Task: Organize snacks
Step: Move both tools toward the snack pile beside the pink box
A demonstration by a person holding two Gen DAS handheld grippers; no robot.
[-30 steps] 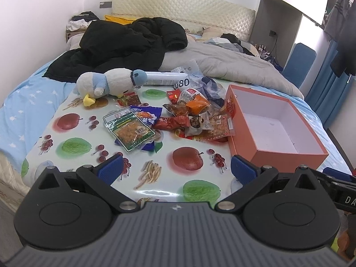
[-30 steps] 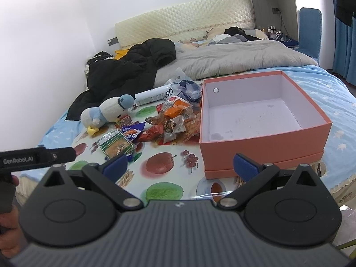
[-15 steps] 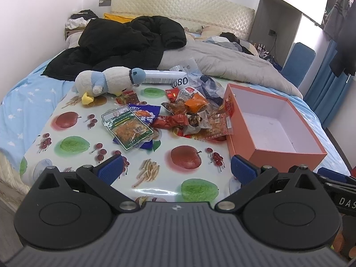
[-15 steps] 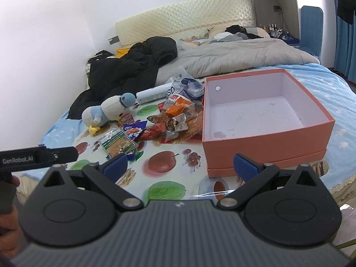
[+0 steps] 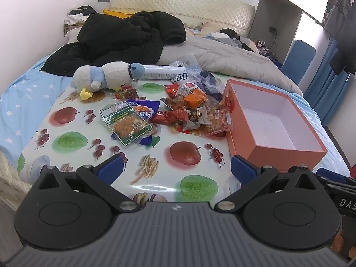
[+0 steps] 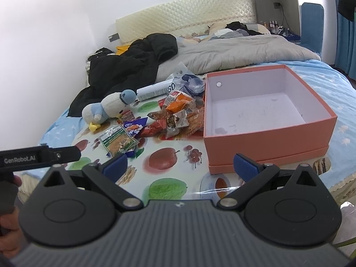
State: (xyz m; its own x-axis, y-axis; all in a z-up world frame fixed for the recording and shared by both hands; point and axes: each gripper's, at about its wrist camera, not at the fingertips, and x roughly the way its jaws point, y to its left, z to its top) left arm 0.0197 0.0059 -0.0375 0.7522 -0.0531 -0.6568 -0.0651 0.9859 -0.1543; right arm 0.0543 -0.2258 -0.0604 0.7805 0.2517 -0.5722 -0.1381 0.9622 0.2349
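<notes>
A glossy fruit-printed plastic cloth (image 5: 73, 141) covers the near end of a bed with a pale blue star-patterned sheet (image 5: 20, 89). On it lies a loose heap of crinkly foil and cellophane snack packets (image 5: 191, 113), red, orange and brown, touching the left wall of an open rectangular salmon-orange cardboard box (image 6: 267, 138). The box has a smooth white inside, holds nothing, and shows 1 small round hole in its far-left wall. Just left of the heap, a flat clear packet with a green border and orange filling (image 5: 126, 123) lies across a blue foil packet (image 5: 144, 108).

Behind them rest a soft white-and-blue plush duck (image 5: 104, 77), a white cylindrical spray can (image 5: 164, 74) lying on its side, a crumpled black padded jacket (image 5: 124, 37) and a grey quilt (image 5: 222, 60).

The left gripper (image 5: 175, 171) hangs over the cloth's near edge, its 2 blue ribbed fingers spread wide around nothing. The right gripper (image 6: 180, 164) does likewise, fingers wide and holding nothing, its right pad just before the box's near-left corner. Bare cloth lies between both grippers and the heap.
</notes>
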